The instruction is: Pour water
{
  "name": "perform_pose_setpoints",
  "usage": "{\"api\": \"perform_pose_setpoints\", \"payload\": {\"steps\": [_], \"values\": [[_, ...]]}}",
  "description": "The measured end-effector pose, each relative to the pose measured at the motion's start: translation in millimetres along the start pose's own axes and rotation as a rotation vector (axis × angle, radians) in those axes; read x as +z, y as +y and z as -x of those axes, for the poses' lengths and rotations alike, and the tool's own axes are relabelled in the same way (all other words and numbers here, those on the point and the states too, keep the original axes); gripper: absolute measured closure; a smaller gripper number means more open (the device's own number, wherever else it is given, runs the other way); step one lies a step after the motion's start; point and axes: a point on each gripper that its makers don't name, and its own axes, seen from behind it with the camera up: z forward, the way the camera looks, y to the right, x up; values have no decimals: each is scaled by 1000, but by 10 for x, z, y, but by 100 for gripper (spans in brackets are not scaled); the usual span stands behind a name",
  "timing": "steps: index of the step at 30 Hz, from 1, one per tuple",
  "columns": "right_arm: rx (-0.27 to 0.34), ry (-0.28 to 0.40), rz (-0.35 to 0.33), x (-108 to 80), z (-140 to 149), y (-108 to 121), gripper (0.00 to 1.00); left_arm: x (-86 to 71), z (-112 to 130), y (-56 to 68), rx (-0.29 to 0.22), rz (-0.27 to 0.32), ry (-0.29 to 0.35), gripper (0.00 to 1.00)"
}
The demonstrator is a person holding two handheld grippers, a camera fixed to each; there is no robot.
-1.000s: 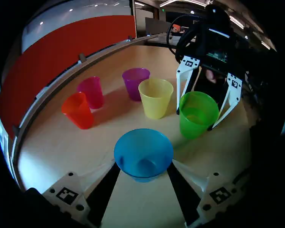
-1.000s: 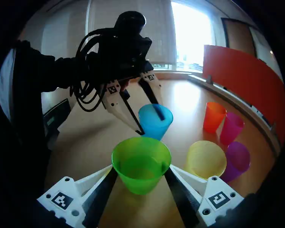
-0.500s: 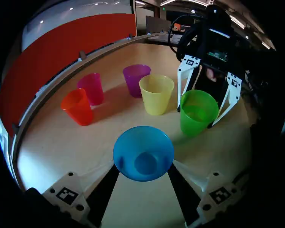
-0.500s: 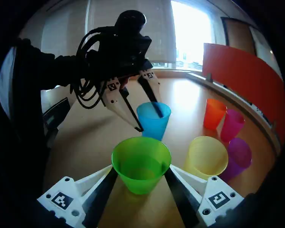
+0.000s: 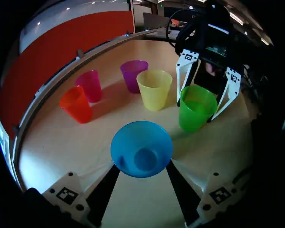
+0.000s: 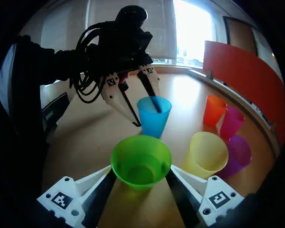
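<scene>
In the left gripper view, your left gripper (image 5: 142, 166) is clamped on the blue cup (image 5: 141, 146) at 6 o'clock. At 2 o'clock, your right gripper (image 5: 194, 112) grips the green cup (image 5: 197, 107), just beside the yellow cup (image 5: 154, 89).

In the right gripper view, the green cup sits at 6 o'clock, pinched between both fingers, with what looks like water low inside. The blue cup is at 12 o'clock.

Wooden table (image 5: 59, 140) bears orange cup (image 5: 76, 105), pink cup (image 5: 89, 85), purple cup (image 5: 133, 76), yellow cup (image 5: 154, 89).

No legible text or numbers
</scene>
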Motion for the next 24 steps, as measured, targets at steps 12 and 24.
{"api": "perform_pose_setpoints", "payload": {"steps": [12, 24], "values": [[3, -21, 22, -67, 71, 44, 6, -28, 75, -7, 6, -12, -25, 17], [4, -31, 65, -253, 172, 70, 6, -186, 198, -48, -8, -51, -43, 17]]}}
